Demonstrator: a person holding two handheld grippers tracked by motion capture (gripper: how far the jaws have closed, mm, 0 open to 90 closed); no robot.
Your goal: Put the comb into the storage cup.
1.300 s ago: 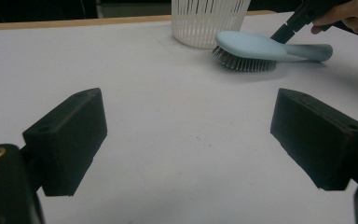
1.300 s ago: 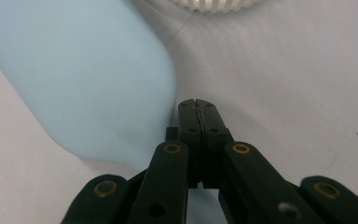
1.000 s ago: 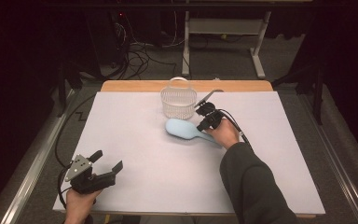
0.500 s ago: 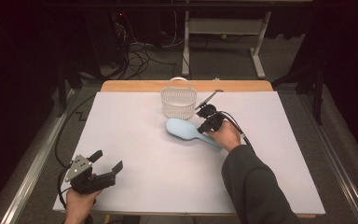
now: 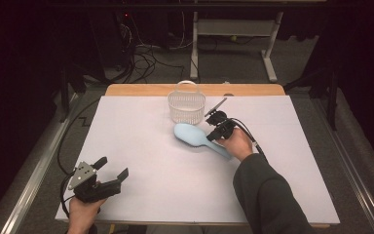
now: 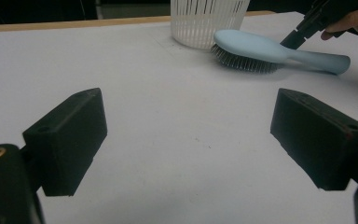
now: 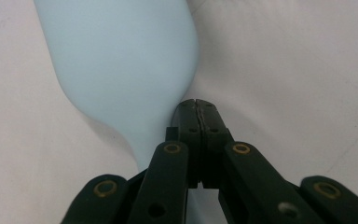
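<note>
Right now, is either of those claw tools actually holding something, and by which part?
Nothing is held. The right gripper has its jaws shut on each other, tips beside the neck of the blue hairbrush, not around it. The left gripper is open above the bare table.

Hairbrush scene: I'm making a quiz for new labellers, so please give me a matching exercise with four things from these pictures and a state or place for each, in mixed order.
Things:
1. hairbrush
2. basket
3. left gripper
4. right gripper

States or places:
A. jaws wide apart, nothing between them
B. white, slatted, upright near the table's far edge
C. jaws pressed together, beside the brush's neck
D. pale blue, lying bristles down on the white table cover

Pairs: 1-D, 2-B, 3-A, 4-C
</note>
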